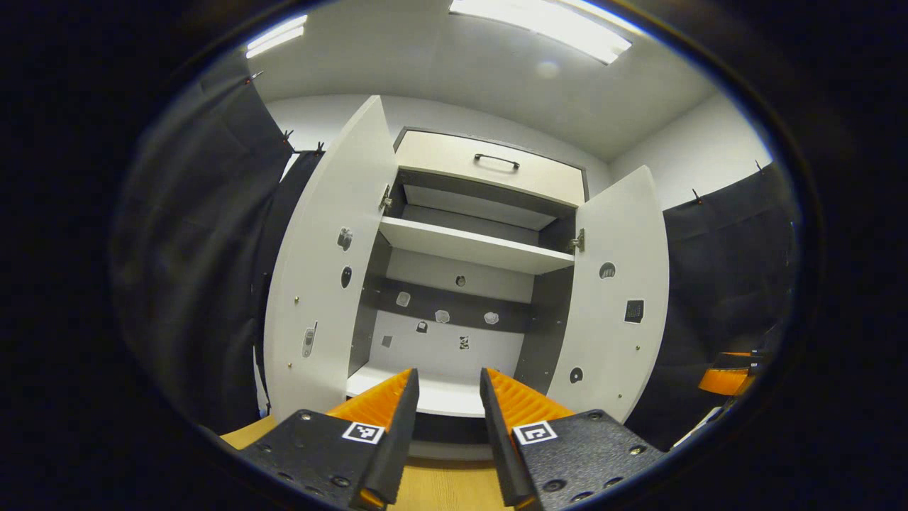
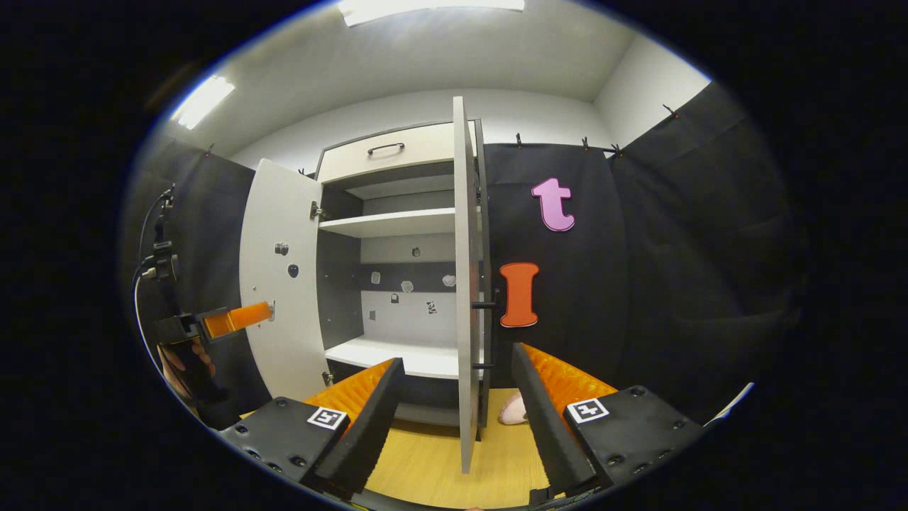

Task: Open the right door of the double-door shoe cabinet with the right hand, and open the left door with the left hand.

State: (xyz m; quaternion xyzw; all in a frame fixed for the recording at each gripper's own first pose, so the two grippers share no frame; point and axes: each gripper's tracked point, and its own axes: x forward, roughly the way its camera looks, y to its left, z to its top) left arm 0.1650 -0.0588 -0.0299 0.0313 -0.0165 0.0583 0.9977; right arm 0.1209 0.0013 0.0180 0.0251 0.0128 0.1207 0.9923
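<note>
Nearest the lens in the left gripper view, the left tongs (image 1: 449, 397) are seen spread with nothing between the fingers, aimed at the middle of the shoe cabinet (image 1: 461, 248). Both doors are found swung wide: the left door (image 1: 323, 277) is turned out toward the black curtain, and the right door (image 1: 617, 284) is opened to a similar angle, so that the inner faces with their hinges and small fittings are shown. By this evidence the task is judged complete or all but complete, and the tongs appear to be held back from the doors because no further pull is called for.

From the right gripper view the right tongs (image 2: 454, 397) are likewise seen spread and empty, with the right door (image 2: 464, 284) presented edge-on between the fingers but beyond them, its handle (image 2: 484, 333) projecting on the outer side. The left tongs (image 2: 237, 317) are shown farther off beside the left door (image 2: 284, 284), gripped in a hand (image 2: 186, 365).

Inside, a white shelf (image 1: 472, 248) and a bottom board (image 1: 425, 394) are left bare, and a closed drawer (image 1: 489, 167) with a dark pull is set above the opening.

A pale wood floor (image 2: 433, 461) is laid under the cabinet, where something small and pink (image 2: 512, 410) is seen by the right door's foot, too unclear to name. White walls, black drapes and ceiling light panels (image 1: 546, 25) enclose the booth.
</note>
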